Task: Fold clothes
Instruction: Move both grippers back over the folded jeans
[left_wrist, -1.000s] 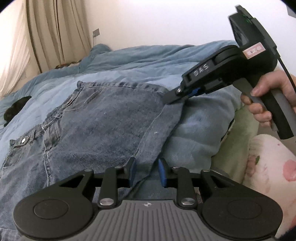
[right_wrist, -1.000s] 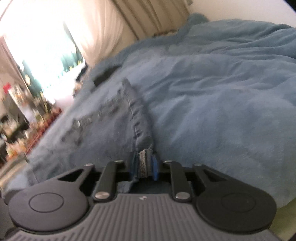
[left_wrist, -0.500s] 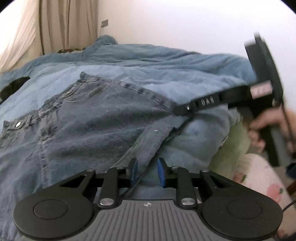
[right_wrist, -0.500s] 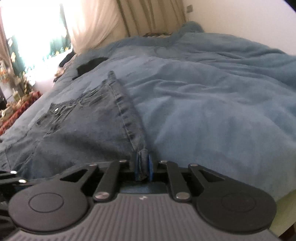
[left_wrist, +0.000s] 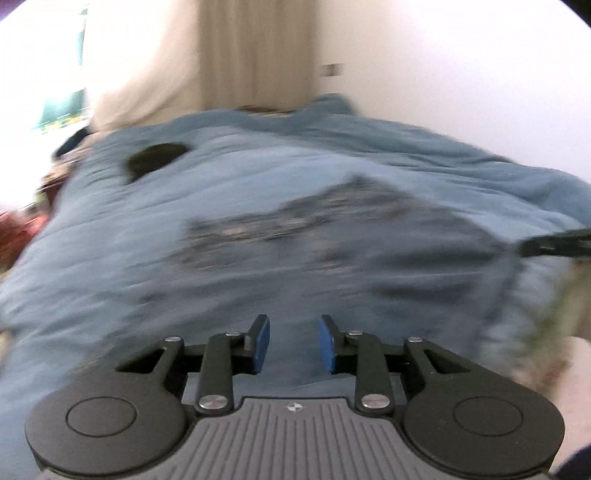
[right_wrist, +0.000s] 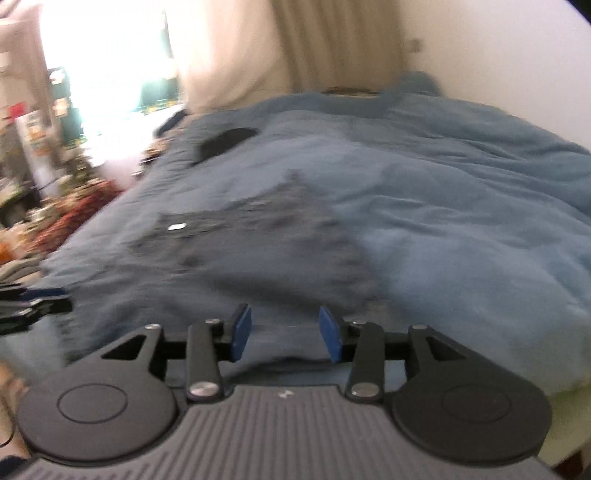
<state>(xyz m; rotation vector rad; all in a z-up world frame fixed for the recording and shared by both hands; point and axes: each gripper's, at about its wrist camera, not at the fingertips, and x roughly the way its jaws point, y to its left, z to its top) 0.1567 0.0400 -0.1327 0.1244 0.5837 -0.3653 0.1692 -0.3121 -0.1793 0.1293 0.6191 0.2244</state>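
Dark denim jeans (left_wrist: 369, 254) lie spread flat on the blue blanket (left_wrist: 110, 229), blurred by motion in both views. My left gripper (left_wrist: 293, 326) hovers over their near edge. Its jaws are opening and nothing sits between the blue pads (left_wrist: 260, 339). My right gripper (right_wrist: 284, 314) hangs above the jeans (right_wrist: 280, 254) near their right side, its jaws also opening and empty. The right gripper (left_wrist: 554, 245) shows as a dark streak at the right edge of the left wrist view. At the left edge of the right wrist view the left gripper (right_wrist: 33, 306) appears.
A small black item (left_wrist: 155, 160) lies on the blanket (right_wrist: 461, 221) farther back. Curtains (right_wrist: 332, 44) and a white wall stand behind the bed. A bright window and cluttered shelves (right_wrist: 55, 192) are off the bed's left side. A pale green sheet (left_wrist: 561, 314) shows at the bed's right edge.
The right gripper has let go of the jeans' hem and opened. Both grippers have lifted and drawn back, and the left wrist view has swung left.
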